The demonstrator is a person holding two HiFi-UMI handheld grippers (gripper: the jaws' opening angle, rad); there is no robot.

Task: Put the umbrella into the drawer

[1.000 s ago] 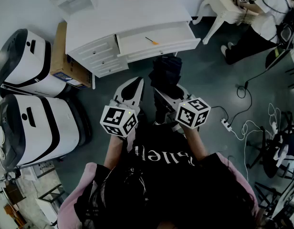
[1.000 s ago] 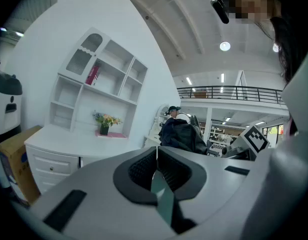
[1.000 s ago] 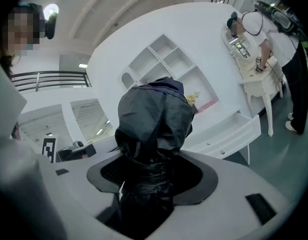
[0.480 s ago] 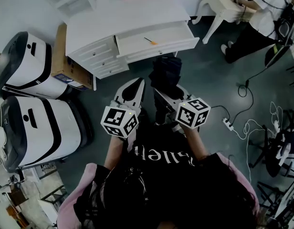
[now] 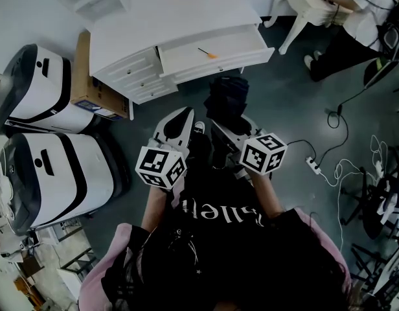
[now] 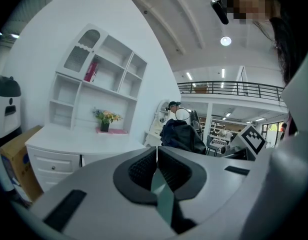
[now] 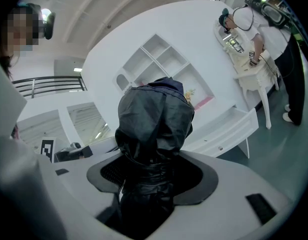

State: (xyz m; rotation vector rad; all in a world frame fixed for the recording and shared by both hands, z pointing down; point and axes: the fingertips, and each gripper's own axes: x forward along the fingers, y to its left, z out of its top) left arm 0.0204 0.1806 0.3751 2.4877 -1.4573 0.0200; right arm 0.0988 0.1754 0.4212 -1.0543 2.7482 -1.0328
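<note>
Black crumpled folded umbrella | right tongs pinching it | left tongs pressed together

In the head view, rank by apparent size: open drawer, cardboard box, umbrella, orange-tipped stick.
open drawer
cardboard box and umbrella look alike; the umbrella is nearer the camera, so unranked
orange-tipped stick

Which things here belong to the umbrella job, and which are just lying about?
Job: umbrella, gripped in the right tool; open drawer of the white desk.
Lying about: cardboard box, two white machines, power strip, orange-tipped stick in the drawer.
</note>
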